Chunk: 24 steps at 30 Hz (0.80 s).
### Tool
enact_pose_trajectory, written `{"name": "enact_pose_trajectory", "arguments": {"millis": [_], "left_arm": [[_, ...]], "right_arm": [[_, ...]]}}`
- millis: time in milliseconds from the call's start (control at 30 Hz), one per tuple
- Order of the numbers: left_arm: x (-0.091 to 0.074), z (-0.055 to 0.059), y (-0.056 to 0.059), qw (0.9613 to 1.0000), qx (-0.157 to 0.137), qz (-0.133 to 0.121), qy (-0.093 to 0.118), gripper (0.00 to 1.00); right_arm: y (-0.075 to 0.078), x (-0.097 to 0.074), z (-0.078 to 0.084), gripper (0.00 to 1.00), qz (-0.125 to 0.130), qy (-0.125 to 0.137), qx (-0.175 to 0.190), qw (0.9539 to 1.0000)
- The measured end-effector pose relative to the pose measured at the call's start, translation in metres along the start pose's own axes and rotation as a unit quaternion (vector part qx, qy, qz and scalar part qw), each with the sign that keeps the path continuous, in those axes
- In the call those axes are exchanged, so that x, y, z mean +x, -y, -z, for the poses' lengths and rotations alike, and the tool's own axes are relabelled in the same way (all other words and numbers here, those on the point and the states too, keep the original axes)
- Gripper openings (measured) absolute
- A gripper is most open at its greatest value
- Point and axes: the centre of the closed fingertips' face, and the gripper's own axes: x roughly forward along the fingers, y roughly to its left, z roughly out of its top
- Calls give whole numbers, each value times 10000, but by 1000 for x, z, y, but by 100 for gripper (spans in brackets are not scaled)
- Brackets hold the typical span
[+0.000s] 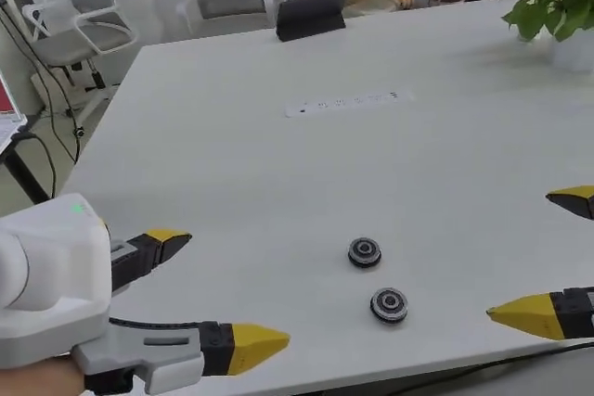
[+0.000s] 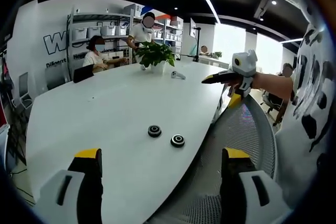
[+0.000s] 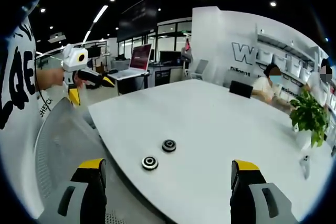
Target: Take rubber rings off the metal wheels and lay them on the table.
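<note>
White table point(image 1: 278, 164), near wheel point(image 1: 389, 304), far wheel point(image 1: 365, 252); both flat, axles upright

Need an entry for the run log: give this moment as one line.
left gripper: open, empty | right gripper: open, empty | far wheel, near wheel: on table, rings on, untouched

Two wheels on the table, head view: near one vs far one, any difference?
The near wheel lies closer to the table edge and a little right of the far wheel. The near wheel's hub looks brighter, the far wheel's darker, though both are small. Shared: both lie flat, apart, untouched, black rubber rings on.
</note>
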Motion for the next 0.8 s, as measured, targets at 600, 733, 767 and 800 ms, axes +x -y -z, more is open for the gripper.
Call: {"name": "enact_pose_trajectory", "arguments": {"millis": [600,733,767,800], "left_arm": [[10,-7,4,9994,-114,-308,118,94],[13,-7,4,9993,-125,-335,76,94],[14,-8,4,9993,-116,-335,78,94],[14,-8,4,9993,-108,-339,80,94]], "right_arm": [[16,-6,6,99,-315,102,-189,9993],[21,-7,8,99,-318,138,-160,9993],[22,-7,8,99,-322,156,-146,9993],[23,-7,8,99,-324,166,-140,9992]]}}
